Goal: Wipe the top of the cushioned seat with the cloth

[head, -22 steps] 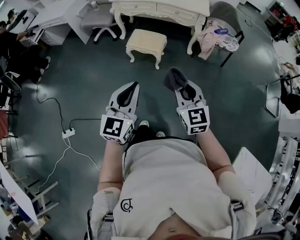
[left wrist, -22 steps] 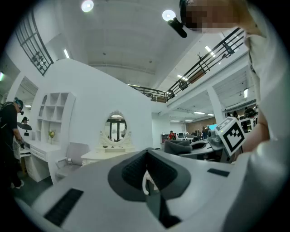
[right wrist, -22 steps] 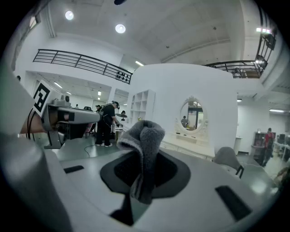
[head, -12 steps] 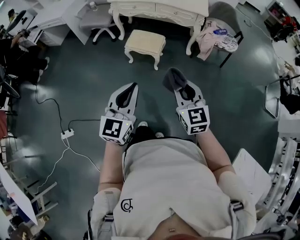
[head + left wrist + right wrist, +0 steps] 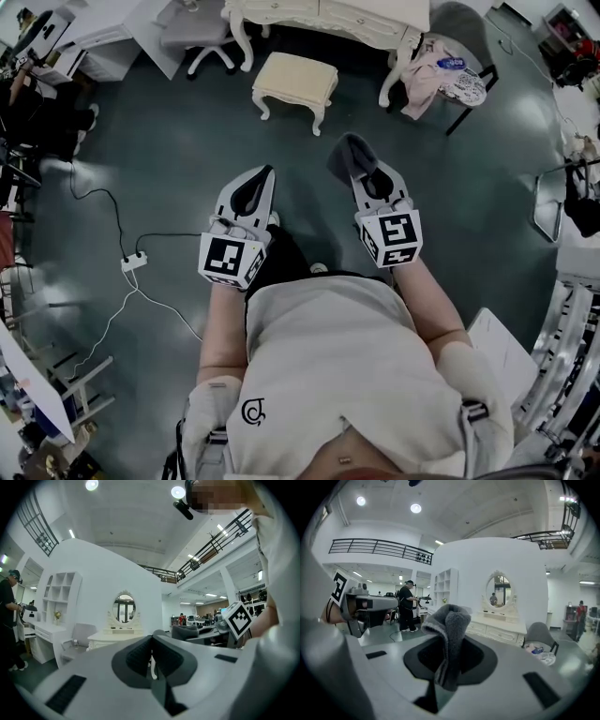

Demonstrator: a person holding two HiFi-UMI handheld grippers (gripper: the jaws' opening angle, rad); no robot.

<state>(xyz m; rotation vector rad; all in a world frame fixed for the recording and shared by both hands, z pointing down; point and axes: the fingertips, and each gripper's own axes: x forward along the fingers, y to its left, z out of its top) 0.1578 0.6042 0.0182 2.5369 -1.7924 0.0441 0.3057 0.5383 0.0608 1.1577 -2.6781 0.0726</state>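
The cream cushioned seat, a small stool with curved legs, stands on the dark floor ahead of me, in front of the white dressing table. My right gripper is held at waist height, well short of the stool, shut on a grey cloth that bunches up above its jaws. In the right gripper view the cloth hangs folded between the pads. My left gripper is beside it, shut with nothing in it; its jaws meet in the left gripper view.
A grey office chair stands left of the dressing table. A dark chair with clothes on it is on the right. A power strip with trailing cables lies on the floor at left. A person stands at far left.
The view has shifted slightly as the person steps forward; the stool sits a little further right in frame. Both grippers hold the same pose, with the cloth still in the right one.
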